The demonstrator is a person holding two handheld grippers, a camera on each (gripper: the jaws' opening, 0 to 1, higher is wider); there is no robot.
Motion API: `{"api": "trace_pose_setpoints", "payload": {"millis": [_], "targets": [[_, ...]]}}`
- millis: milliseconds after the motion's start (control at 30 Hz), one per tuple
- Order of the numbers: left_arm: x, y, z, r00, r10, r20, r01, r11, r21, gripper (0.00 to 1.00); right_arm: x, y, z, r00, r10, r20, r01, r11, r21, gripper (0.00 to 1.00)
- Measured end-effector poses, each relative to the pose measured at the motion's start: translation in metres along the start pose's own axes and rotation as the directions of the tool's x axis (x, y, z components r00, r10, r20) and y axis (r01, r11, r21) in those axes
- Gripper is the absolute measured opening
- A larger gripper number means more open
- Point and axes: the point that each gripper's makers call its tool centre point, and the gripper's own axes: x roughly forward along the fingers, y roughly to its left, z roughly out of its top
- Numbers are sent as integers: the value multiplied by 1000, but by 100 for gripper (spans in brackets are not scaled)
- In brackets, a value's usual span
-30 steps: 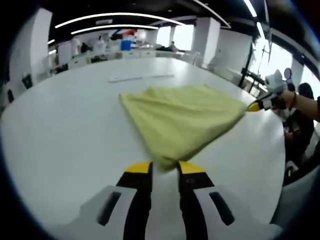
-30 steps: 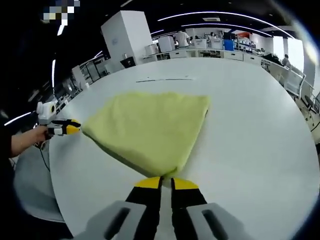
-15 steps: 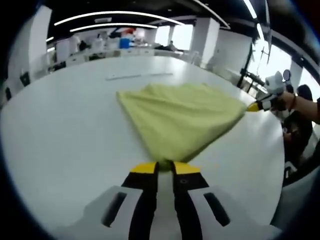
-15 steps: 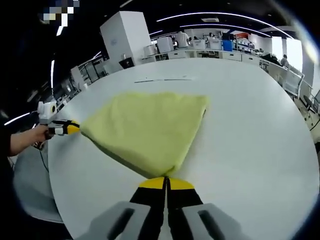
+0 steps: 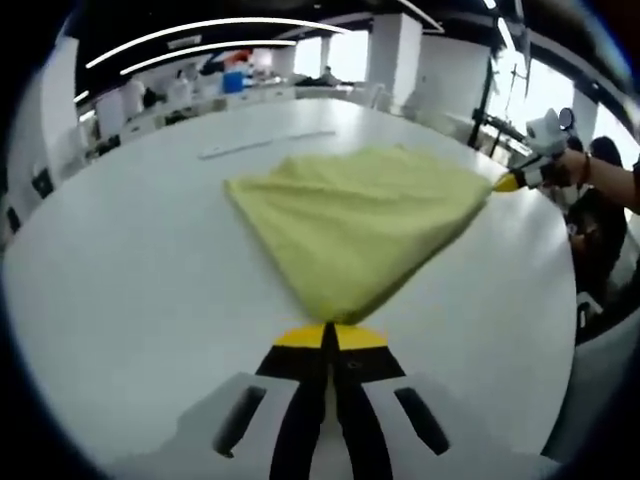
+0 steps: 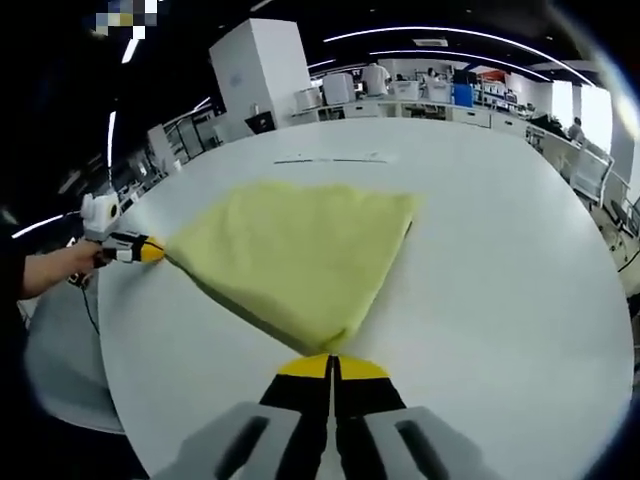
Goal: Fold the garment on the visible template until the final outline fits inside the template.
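Both of my tools are pinched fully together on the yellow garment (image 5: 355, 225): my left tool (image 5: 329, 337) grips its nearest corner in the left gripper view, and my right tool (image 6: 331, 366) grips the corner nearest it in the right gripper view. Beyond the jaws, the garment spreads flat over the white bench (image 6: 500, 250), folded and roughly triangular. Farther off, a thin dark line (image 6: 330, 159) marks the bench past the cloth's far edge.

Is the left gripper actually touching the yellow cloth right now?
Touching: in the left gripper view the left gripper has its jaws shut on the yellow cloth's near corner.
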Motion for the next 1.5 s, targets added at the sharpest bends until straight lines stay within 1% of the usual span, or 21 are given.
{"api": "trace_pose_setpoints", "payload": {"millis": [67, 167, 200, 267, 300, 433, 500, 633, 733, 833, 1167, 1233, 1300, 1500], "targets": [[0, 0, 1, 1000, -1, 7, 1, 1000, -4, 0, 0, -2, 0, 1000, -13, 3, 13, 1000, 27, 0], [0, 0, 1, 1000, -3, 11, 3, 1000, -5, 0, 1, 1, 1, 1000, 0, 8, 0, 999, 47, 3], [-1, 0, 1, 1000, -5, 12, 5, 1000, -5, 0, 1, 1, 1, 1000, 0, 9, 0, 999, 44, 3], [-1, -1, 3, 1000, -8, 19, 8, 1000, -10, 5, 2, 2, 2, 1000, 1, 10, -1, 999, 39, 4], [-1, 0, 3, 1000, -8, 21, 8, 1000, -13, 6, 3, 3, 2, 1000, 5, 11, -5, 999, 43, 5], [0, 1, 4, 1000, -8, 23, 9, 1000, -27, 7, 5, 2, 1, 1000, 0, 7, 0, 999, 44, 10], [1, 0, 5, 999, -16, 29, 18, 999, -44, 7, 6, 2, 2, 1000, 2, 11, -3, 999, 44, 11], [4, 0, 5, 999, -20, 31, 22, 998, -62, 8, 7, 2, 3, 1000, 13, 25, -14, 999, 48, 9], [5, -1, 6, 999, -23, 33, 25, 998, -64, 5, 7, 1, 2, 1000, 10, 26, -11, 999, 43, 7], [6, -1, 7, 999, -25, 34, 27, 998, -65, 2, 8, 1, 2, 999, 14, 32, -15, 1000, 27, 0], [5, 0, 8, 999, -26, 31, 27, 998, -54, 1, 8, -2, 5, 999, 10, 43, -10, 1000, 1, 0], [5, 0, 8, 999, -26, 28, 28, 999, -45, 1, 7, 0, 5, 999, 20, 45, -18, 999, -34, 0], [4, 0, 8, 999, -26, 26, 27, 999, -38, 1, 6, 0, 6, 999, 13, 44, -10, 998, -58, 0], [3, 1, 8, 1000, -20, 19, 20, 1000, -18, 0, 3, -4, 5, 999, 0, 38, 3, 997, -74, 0]]}}
